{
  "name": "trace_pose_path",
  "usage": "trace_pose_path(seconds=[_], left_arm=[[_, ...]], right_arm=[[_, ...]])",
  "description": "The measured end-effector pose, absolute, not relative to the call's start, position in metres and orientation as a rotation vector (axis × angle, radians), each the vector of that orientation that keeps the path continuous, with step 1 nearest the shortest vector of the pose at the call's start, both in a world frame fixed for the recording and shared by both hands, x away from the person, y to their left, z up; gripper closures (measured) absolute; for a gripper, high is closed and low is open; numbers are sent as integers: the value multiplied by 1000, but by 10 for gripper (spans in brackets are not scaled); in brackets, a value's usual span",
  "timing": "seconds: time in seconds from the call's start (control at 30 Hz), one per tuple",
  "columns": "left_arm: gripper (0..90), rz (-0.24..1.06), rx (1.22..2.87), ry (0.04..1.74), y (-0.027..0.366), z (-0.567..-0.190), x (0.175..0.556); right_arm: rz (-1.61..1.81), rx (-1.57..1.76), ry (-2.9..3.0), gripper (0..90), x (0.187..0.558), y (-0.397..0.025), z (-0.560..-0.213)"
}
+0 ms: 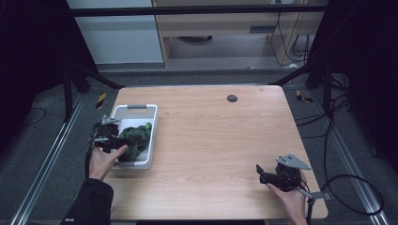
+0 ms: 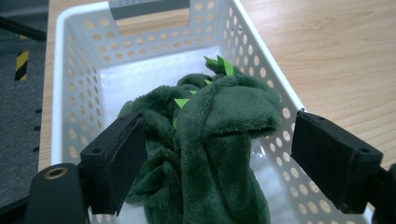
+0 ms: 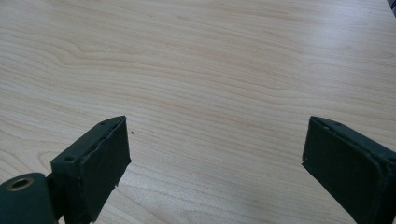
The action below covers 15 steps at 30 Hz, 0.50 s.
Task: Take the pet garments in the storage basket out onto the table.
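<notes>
The green plush [image 2: 219, 140] lies crumpled in the white basket [image 2: 70, 93], a dark fleecy heap with small bright-green spikes poking from its upper part. In the high view I see the plush [image 1: 136, 138] filling the near half of the basket [image 1: 141, 112], which sits at the left side of the wooden table [image 1: 211, 136], its grey handle at the far end.

My left gripper [image 2: 210, 154] is over the basket with its jaws spread wide on either side of the plush. The left jaw sits against the fleece; the right jaw stands beside the basket's perforated wall, apart from the fabric. Nothing is pinched between them. From above, I see the left gripper [image 1: 109, 138] at the basket's left rim, with the hand [image 1: 105, 161] behind it coming in from a dark sleeve [image 1: 91, 201].

My right gripper [image 3: 215, 163] is well apart from all this, near the table's front right corner. Its jaws are spread wide over bare wood, holding nothing. In the high view the right gripper [image 1: 263, 173] points left, with its grey plate on top and its cable [image 1: 356, 187] trailing off the table's right edge.

A small dark disc [image 1: 232, 98] sits near the table's far edge.
</notes>
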<state>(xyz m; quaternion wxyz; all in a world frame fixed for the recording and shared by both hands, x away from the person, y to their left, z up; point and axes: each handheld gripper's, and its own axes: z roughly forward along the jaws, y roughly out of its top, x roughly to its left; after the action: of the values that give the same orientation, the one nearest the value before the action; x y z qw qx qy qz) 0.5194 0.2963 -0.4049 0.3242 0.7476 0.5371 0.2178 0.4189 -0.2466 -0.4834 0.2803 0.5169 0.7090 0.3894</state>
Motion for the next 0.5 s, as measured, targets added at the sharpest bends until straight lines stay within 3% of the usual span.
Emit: trace_pose_path(seconds=[0.5], left_arm=[[182, 519, 2038, 1453, 292, -419, 532]], right_arm=[[1035, 1384, 1919, 68, 420, -246, -484]])
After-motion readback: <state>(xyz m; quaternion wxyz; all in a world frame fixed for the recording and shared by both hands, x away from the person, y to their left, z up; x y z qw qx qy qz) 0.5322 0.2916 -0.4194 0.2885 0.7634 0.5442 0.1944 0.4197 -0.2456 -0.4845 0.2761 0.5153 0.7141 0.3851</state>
